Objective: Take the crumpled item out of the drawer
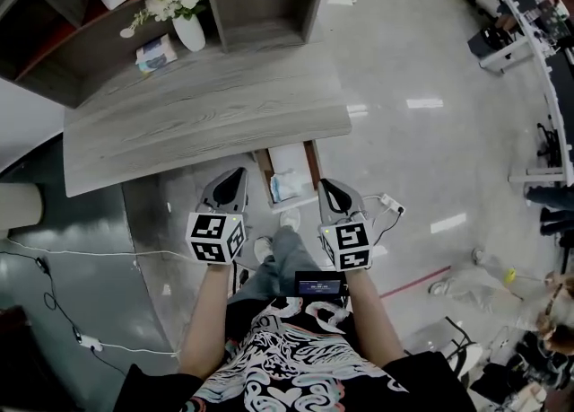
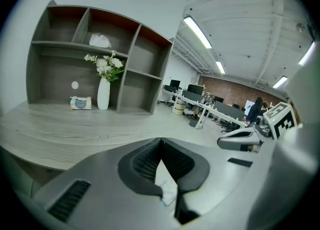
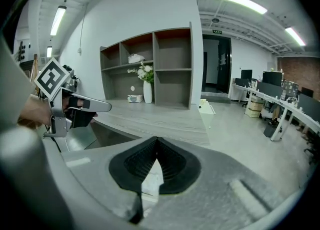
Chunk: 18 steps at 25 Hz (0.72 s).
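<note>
In the head view the left gripper (image 1: pixel 237 176) and the right gripper (image 1: pixel 328 188) are held side by side, both pointing at the near edge of the grey wooden surface (image 1: pixel 206 118). The open drawer (image 1: pixel 263 168) juts out from under that edge, between the two grippers and below their tips. The crumpled item (image 1: pixel 287 184), white with a bluish tinge, lies inside the drawer, a little nearer the right gripper. Neither gripper touches it. Far ahead of both grippers, at the back of the surface, stands a shelf unit (image 1: pixel 260 15) with a white vase (image 1: pixel 189 33) of flowers and a small tissue pack (image 1: pixel 156 53) beside it, on the left gripper's side.

In the left gripper view the jaws meet at their tips and grip nothing. Through the narrow gap behind the tips, part of the crumpled item (image 2: pixel 168 194) shows far below. The surface spreads ahead and to the left, with the vase and pack beyond it. The right gripper appears off to the right, level with this one.

In the right gripper view the jaws likewise touch at the tips and are empty. Something white shows below through the gap, too little of it to identify. The left gripper appears to the left, with the surface and shelf unit ahead.
</note>
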{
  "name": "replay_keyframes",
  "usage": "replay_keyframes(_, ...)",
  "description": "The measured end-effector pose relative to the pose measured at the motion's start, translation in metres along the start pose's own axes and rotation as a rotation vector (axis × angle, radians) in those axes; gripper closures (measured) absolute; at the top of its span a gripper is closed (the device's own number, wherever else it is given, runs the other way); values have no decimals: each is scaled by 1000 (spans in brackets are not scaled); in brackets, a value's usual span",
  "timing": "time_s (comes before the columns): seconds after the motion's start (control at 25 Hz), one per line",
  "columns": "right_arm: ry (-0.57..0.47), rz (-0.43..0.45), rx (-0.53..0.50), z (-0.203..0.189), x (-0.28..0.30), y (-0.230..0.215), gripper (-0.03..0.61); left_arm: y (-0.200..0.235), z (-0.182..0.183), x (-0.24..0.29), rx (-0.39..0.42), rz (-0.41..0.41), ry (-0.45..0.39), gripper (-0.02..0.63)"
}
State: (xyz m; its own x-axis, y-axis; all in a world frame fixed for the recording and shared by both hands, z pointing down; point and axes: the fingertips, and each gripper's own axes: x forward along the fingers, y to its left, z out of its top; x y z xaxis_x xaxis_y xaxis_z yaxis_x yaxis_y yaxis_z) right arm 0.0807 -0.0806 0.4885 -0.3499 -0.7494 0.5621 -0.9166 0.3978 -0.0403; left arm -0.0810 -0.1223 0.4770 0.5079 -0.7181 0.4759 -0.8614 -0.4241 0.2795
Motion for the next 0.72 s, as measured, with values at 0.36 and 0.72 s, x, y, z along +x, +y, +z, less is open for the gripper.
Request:
replay_keyframes(0.36, 80, 37, -1, -27, 26, -9, 574, 4, -29, 22, -48, -6, 51, 615)
replay_keyframes(0.72, 123, 73, -47, -58, 47, -6, 574, 13, -79, 34, -49, 19, 141, 615)
